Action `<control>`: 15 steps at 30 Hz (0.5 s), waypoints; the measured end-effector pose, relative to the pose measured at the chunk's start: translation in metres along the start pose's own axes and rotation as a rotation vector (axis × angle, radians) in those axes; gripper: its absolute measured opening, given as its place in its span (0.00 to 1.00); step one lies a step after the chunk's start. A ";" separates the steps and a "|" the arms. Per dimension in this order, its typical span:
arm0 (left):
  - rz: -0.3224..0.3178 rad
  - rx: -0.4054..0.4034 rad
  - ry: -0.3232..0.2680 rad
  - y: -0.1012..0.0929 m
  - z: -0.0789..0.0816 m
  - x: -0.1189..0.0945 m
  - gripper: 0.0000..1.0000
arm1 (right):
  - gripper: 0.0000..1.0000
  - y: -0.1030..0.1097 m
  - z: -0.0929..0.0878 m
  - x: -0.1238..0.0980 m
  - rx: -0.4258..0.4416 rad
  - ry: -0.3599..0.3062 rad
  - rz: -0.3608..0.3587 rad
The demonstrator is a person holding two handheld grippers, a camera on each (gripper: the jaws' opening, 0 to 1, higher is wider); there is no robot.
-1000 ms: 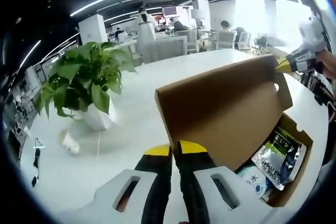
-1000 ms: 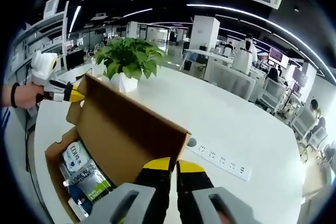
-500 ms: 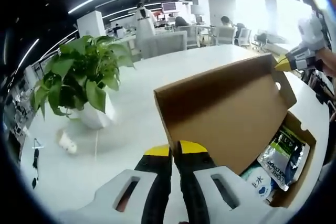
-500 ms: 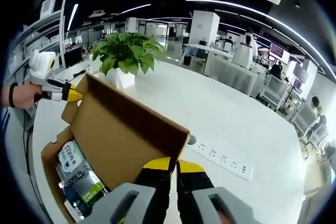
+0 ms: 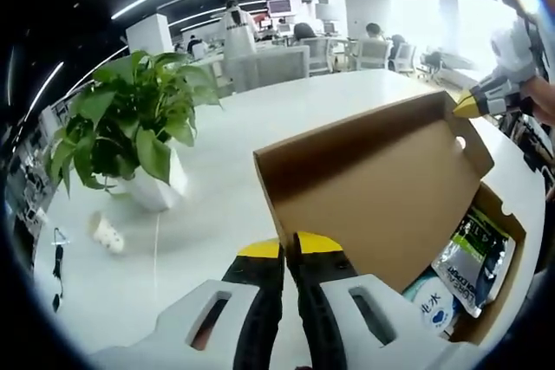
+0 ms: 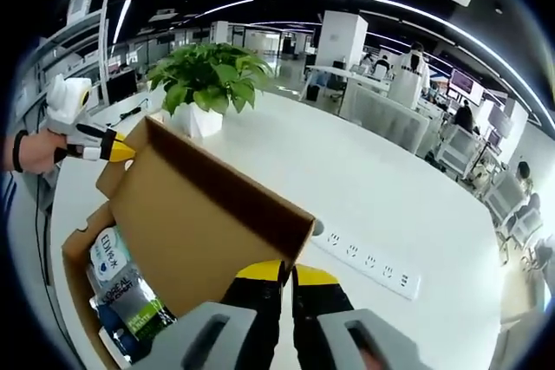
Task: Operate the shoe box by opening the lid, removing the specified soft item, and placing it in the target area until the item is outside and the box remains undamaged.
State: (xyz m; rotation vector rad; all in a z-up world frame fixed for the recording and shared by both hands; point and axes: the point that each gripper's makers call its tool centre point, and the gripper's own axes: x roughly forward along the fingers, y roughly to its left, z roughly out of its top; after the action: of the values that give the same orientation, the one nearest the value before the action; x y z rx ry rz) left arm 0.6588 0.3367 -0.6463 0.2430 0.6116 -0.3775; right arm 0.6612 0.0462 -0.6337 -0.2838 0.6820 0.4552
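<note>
The brown cardboard shoe box (image 5: 501, 224) (image 6: 80, 253) lies on the white table with its lid (image 5: 373, 188) (image 6: 199, 214) raised upright. Inside lie soft packets: a silver-and-green pouch (image 5: 473, 259) (image 6: 130, 305) and a white one with blue print (image 5: 429, 303) (image 6: 106, 253). My left gripper (image 5: 283, 249) is shut on one end of the lid's free edge and appears at the left of the right gripper view (image 6: 111, 150). My right gripper (image 6: 277, 273) is shut on the other end, its yellow tip at the lid's far corner in the left gripper view (image 5: 473, 107).
A potted green plant (image 5: 130, 132) (image 6: 208, 88) in a white pot stands beyond the box. A white power strip (image 6: 364, 262) lies on the table. A small white object (image 5: 104, 233) and a black cable (image 5: 59, 257) lie near the table's edge. Desks, chairs and people fill the office behind.
The lid has swung a little further up and back with both grippers still on it, and more of the packets inside shows. Both views shifted slightly with the hands.
</note>
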 end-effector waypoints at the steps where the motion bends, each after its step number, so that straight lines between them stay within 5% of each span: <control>1: -0.001 -0.002 0.002 0.000 0.000 0.001 0.03 | 0.00 -0.001 0.000 0.001 0.033 -0.004 -0.007; 15: -0.007 -0.063 0.034 0.003 -0.008 0.020 0.03 | 0.00 -0.004 -0.010 0.021 0.040 0.025 -0.032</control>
State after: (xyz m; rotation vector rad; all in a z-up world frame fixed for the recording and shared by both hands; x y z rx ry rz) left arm 0.6711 0.3369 -0.6641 0.1876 0.6565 -0.3610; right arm 0.6720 0.0452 -0.6542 -0.2628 0.7096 0.4078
